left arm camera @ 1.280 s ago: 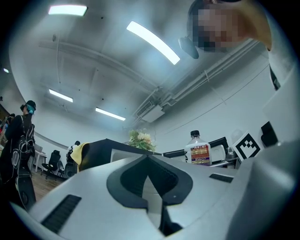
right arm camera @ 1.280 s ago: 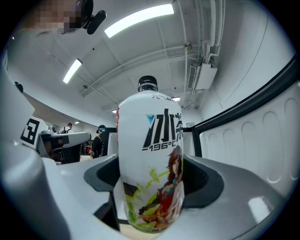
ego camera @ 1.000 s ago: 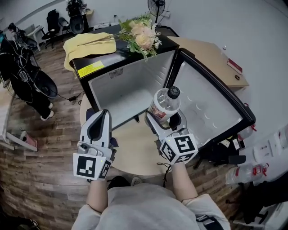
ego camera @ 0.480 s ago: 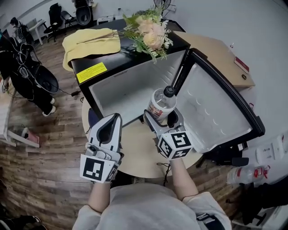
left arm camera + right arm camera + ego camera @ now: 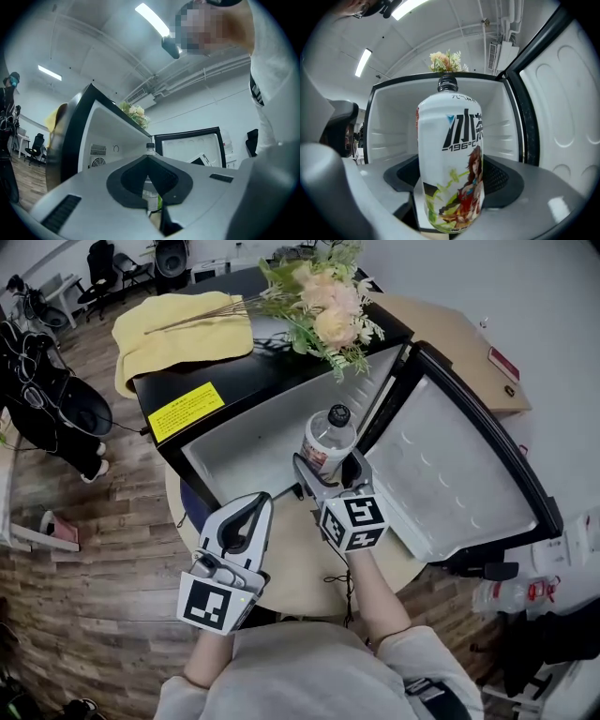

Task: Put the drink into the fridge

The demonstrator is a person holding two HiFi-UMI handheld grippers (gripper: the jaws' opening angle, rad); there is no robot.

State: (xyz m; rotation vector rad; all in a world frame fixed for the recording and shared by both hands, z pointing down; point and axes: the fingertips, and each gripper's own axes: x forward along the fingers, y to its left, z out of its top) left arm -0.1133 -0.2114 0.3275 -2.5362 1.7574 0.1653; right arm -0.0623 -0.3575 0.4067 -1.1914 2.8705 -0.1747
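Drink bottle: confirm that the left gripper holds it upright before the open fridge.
Not the left: the right gripper view shows the right gripper holding the drink bottle upright before the open fridge. The left gripper is shut and empty.

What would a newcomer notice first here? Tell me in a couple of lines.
The white drink bottle with its cartoon label stands out most, held upright in the right gripper's jaws at the mouth of the open black fridge. Next come the bouquet of flowers and the yellow cloth lying on the fridge's top. The left gripper hangs lower, jaws together and empty.
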